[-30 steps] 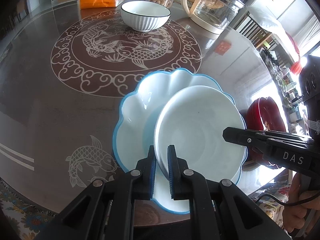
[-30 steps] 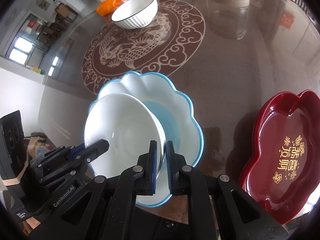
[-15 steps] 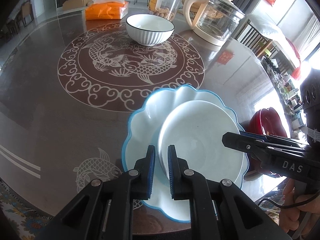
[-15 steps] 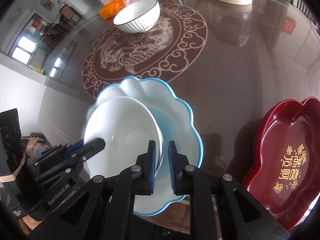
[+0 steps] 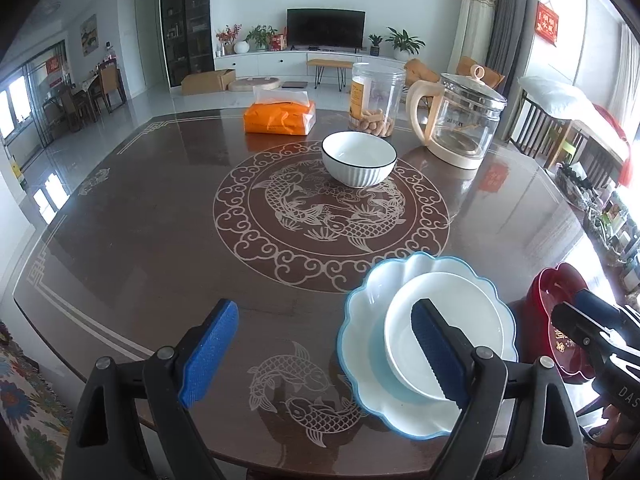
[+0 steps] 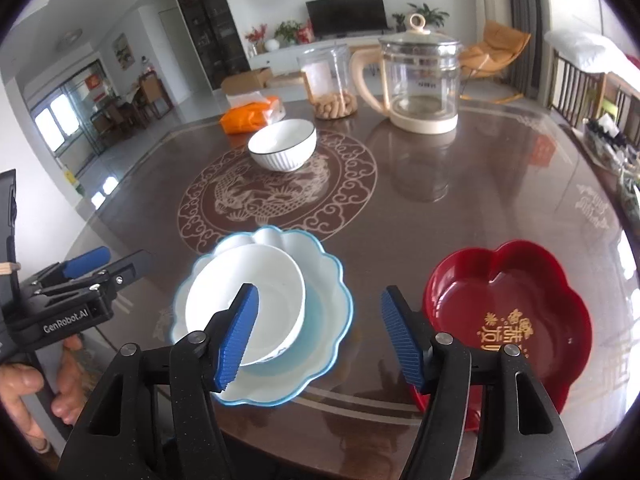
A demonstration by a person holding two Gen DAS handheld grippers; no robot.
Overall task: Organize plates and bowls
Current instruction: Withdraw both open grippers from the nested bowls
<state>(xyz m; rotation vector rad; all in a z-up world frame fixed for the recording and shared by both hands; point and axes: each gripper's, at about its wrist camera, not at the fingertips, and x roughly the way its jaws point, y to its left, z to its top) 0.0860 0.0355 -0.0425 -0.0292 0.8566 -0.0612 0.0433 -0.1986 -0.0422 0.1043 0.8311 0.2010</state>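
Note:
A round white plate [image 5: 452,320] [image 6: 260,292] lies inside a blue-rimmed scalloped plate [image 5: 368,344] [image 6: 320,276] near the table's front edge. A white ribbed bowl with a dark rim [image 5: 359,159] [image 6: 282,144] stands further back on the fish medallion. My left gripper [image 5: 324,348] hangs above the table left of the plates, its jaws opening, nothing between them. My right gripper [image 6: 320,336] hovers over the scalloped plate's right rim, jaws also opening and holding nothing. A red flower-shaped dish [image 6: 508,320] [image 5: 560,312] sits to the right.
At the back stand a glass kettle [image 5: 460,120] [image 6: 420,80], a clear jar of snacks [image 5: 374,100] [image 6: 328,84] and an orange tissue pack [image 5: 280,116] [image 6: 248,116]. A person's hand [image 6: 24,388] grips the left tool. Chairs line the right side.
Both grippers let go of the white plate, which now rests in the scalloped plate. Both opened wide, lifted and tilted up, so more of the table and room shows.

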